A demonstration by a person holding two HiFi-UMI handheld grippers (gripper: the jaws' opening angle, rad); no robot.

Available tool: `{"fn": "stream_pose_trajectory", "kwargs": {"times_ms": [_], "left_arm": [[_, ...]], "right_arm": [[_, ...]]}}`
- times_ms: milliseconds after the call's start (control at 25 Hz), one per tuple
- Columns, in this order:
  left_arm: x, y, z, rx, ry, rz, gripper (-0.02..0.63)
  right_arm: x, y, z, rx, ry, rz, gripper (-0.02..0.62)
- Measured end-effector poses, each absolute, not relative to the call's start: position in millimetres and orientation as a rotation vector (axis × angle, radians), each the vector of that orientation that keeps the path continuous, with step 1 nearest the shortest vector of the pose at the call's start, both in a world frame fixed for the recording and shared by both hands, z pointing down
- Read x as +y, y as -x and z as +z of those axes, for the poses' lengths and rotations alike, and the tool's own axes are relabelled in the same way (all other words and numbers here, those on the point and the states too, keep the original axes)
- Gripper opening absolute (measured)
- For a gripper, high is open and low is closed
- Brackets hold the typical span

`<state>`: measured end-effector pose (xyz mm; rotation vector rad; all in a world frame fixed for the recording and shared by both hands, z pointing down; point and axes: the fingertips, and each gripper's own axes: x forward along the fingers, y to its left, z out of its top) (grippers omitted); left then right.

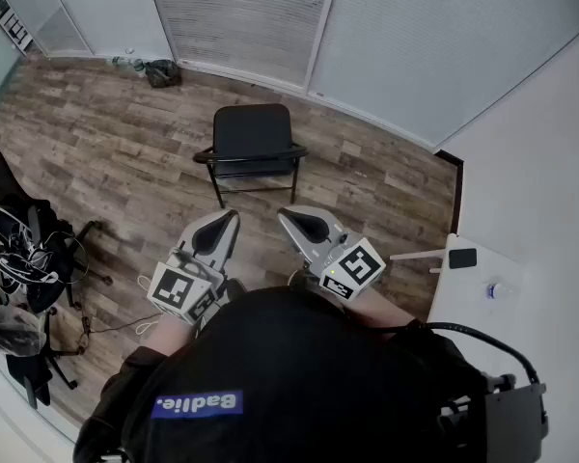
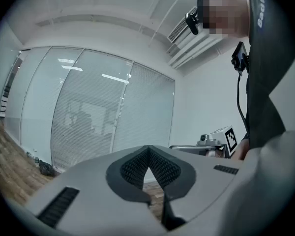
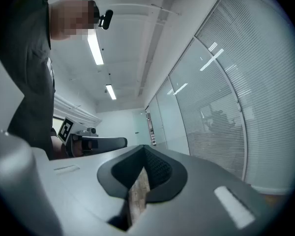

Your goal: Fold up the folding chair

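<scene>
A black folding chair [image 1: 253,148] stands unfolded on the wood floor, seat facing me, a step ahead of both grippers. My left gripper [image 1: 227,220] is shut and empty, held level at waist height and aimed at the chair. Beside it my right gripper [image 1: 288,217] is shut too, with nothing in it. In the left gripper view the closed left gripper [image 2: 147,149] points at the blinds. In the right gripper view the closed right gripper [image 3: 145,149] points along the glass wall. The chair appears in neither gripper view.
A black office chair draped with white cables [image 1: 24,249] stands at the left. A white table [image 1: 468,268] with a phone [image 1: 461,258] is at the right. A dark bag [image 1: 161,72] lies by the blinds [image 1: 241,17]. Wood floor [image 1: 125,133] surrounds the folding chair.
</scene>
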<state>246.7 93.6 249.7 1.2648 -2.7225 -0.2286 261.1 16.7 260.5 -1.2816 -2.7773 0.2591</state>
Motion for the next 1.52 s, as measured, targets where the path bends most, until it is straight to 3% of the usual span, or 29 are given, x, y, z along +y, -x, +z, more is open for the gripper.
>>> {"fn": "stream_pose_trajectory", "kwargs": {"times_ms": [1520], "left_arm": [[42,-210,261,-2.739,-1.120,-0.156,0.005]], "right_arm": [[-35,-232,286,-2.690,1.343,0.217,0.025]]}}
